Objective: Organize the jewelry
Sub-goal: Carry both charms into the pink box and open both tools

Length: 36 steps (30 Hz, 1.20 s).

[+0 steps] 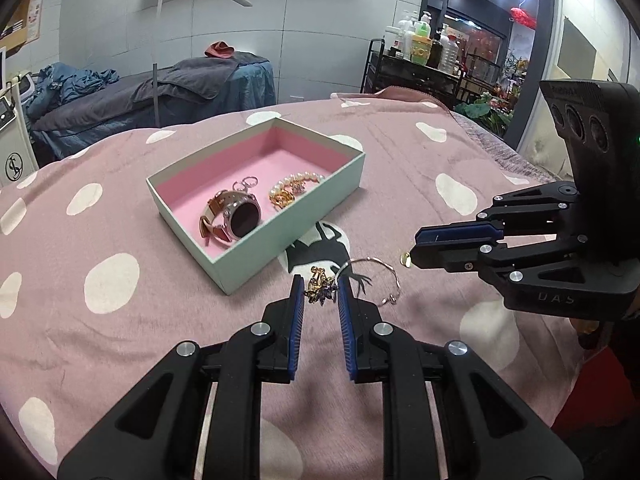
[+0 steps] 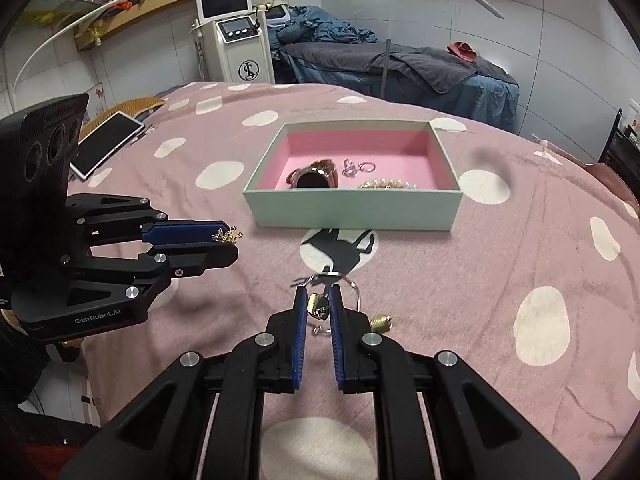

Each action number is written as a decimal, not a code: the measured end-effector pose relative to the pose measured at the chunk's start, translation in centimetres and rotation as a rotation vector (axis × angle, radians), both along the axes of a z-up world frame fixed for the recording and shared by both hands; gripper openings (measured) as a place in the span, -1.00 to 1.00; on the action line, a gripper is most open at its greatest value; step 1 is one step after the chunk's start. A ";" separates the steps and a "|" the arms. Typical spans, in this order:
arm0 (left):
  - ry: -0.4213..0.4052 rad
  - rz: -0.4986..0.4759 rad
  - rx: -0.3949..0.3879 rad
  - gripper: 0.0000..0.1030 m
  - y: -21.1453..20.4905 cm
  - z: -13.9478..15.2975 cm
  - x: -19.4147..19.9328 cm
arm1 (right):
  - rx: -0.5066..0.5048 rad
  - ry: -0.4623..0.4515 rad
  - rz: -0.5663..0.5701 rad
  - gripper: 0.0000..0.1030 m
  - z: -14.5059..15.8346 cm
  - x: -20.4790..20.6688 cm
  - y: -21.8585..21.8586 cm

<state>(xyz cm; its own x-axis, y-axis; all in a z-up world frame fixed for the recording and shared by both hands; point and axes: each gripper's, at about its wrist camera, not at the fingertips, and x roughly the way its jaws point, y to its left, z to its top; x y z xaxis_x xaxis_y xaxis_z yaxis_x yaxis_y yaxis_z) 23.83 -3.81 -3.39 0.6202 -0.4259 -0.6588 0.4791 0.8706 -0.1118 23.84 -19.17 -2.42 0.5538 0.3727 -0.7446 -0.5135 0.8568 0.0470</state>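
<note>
A mint box with pink lining [image 1: 192, 220] [image 2: 352, 210] sits on the spotted bed cover. It holds a watch [image 1: 234, 216] [image 2: 314, 176], rings [image 1: 246, 184] [image 2: 358, 168] and a pearl bracelet [image 1: 296, 184] [image 2: 386, 184]. My left gripper [image 1: 319, 292] [image 2: 232, 240] is shut on a gold and purple brooch [image 1: 319, 286] [image 2: 227, 235], held above the cover. My right gripper [image 2: 319, 306] [image 1: 412, 254] is shut on a gold earring [image 2: 318, 305] [image 1: 405, 259]. A thin silver bangle [image 1: 372, 280] [image 2: 356, 288] lies on the cover below both. A second gold earring [image 2: 381, 322] lies beside the right fingers.
The pink cover with white spots [image 1: 400, 168] [image 2: 520, 260] spans the bed. A tablet [image 2: 106, 144] lies at its far left edge. A white machine [image 2: 240, 40], a massage bed [image 1: 160, 92] and a trolley of bottles [image 1: 420, 52] stand beyond.
</note>
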 end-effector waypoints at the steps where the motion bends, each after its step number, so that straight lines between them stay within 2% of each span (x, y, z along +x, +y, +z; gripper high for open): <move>1: 0.000 0.006 -0.007 -0.66 0.2 0.4 0.8 | 0.003 -0.007 -0.007 -0.79 0.4 0.6 0.0; 7: 0.015 0.053 -0.005 -0.66 1.0 1.9 6.4 | 0.053 -0.018 -0.051 -0.79 2.3 4.8 0.2; 12: 0.032 0.103 0.039 -0.66 1.1 1.8 11.4 | 0.014 -0.044 -0.080 -0.79 2.2 8.4 1.4; 16: 0.125 0.122 -0.004 -0.66 1.3 0.6 15.7 | -0.013 -0.029 -0.102 -0.79 1.3 11.4 2.2; 19: 0.153 0.145 0.023 -0.66 0.8 -0.4 17.9 | -0.024 0.004 -0.123 -0.79 0.1 13.2 2.5; 24: 0.185 0.161 0.054 -0.66 0.2 -1.9 20.0 | -0.050 0.039 -0.145 -0.79 -1.4 15.2 3.3; 27: 0.201 0.171 0.041 -0.66 0.3 -2.5 20.5 | -0.068 0.052 -0.151 -0.79 -2.1 15.9 3.7; 33: 0.197 0.157 0.053 -0.66 -0.1 -3.0 19.9 | -0.097 0.047 -0.130 -0.79 -3.0 15.5 4.6; 36: 0.186 0.158 0.045 -0.57 0.0 -2.6 19.6 | -0.100 0.039 -0.120 -0.76 -3.2 15.2 4.8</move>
